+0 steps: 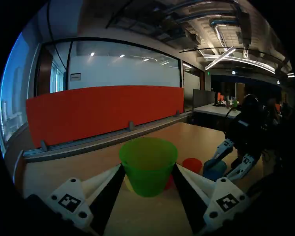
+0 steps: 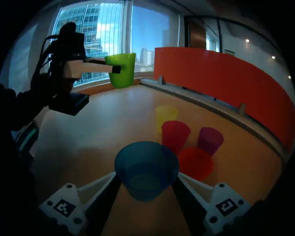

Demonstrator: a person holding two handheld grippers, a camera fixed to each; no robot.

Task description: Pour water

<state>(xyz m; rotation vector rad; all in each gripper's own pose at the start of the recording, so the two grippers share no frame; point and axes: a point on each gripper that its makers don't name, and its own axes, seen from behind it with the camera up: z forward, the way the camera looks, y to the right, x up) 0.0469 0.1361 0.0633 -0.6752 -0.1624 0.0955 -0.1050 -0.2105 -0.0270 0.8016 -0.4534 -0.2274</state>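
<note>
My left gripper point(image 1: 148, 169) is shut on a translucent green cup point(image 1: 148, 165), held upright. The right gripper view shows that green cup point(image 2: 122, 69) and the left gripper point(image 2: 117, 69) raised well above the wooden table point(image 2: 104, 118). My right gripper point(image 2: 146, 177) is shut on a blue cup point(image 2: 146, 169), upright and low over the table. The left gripper view shows this blue cup point(image 1: 215, 169) in the right gripper point(image 1: 227, 162) off to the right. I cannot tell whether either cup holds water.
Beyond the blue cup stand a yellow cup point(image 2: 166, 115), a red cup point(image 2: 175, 135), a purple cup point(image 2: 209, 139) and an orange-red cup point(image 2: 195, 162), close together. An orange partition point(image 2: 226, 82) runs along the table's far edge. A person's dark sleeve point(image 2: 17, 106) holds the left gripper.
</note>
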